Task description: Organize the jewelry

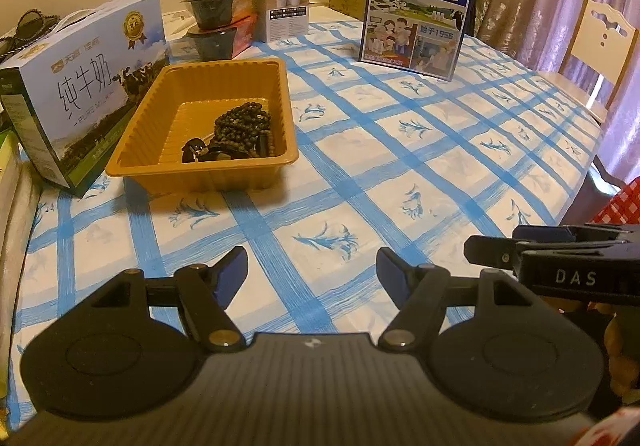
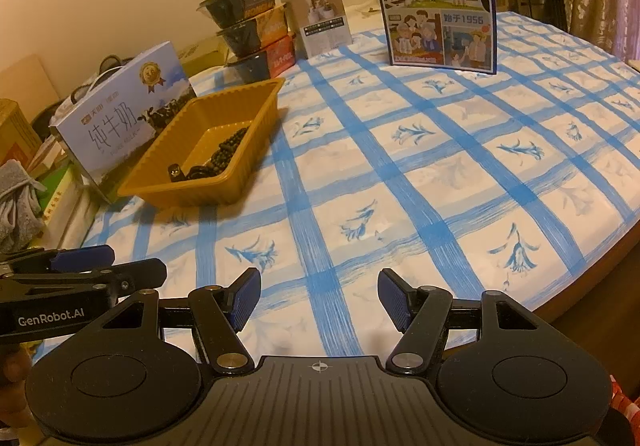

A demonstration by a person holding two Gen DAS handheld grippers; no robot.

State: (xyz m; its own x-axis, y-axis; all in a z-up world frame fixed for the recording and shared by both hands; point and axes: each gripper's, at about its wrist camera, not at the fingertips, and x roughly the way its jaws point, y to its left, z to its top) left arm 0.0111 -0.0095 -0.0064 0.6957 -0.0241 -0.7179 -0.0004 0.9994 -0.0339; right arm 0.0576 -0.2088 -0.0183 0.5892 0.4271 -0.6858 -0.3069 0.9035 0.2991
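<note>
A: Nearest to us, the left gripper [image 1: 312, 278] and the right gripper [image 2: 319, 300] hang side by side over the blue-and-white checked tablecloth [image 1: 360, 173]. Both have their blue pads spread wide, with nothing between them.

B: And where is the jewelry?

A: Further away, to the left, in the shallow mustard-yellow plastic tray [image 1: 132, 143]. A heap of dark round-bead strings [image 1: 244, 125] lies in its near right corner, with some small black pieces [image 1: 196, 150] touching it. Nothing lies on the cloth itself.

B: How will the beads handle?

A: I think they are light and limp, so a strand will sag and drag its neighbours. I would pinch one loop at the top of the heap. The tray is thin and may slide.

B: Behind that?

A: A pale blue milk carton box [image 1: 80, 93] just beside the tray, then stacked black bowls [image 1: 216, 1].
</note>
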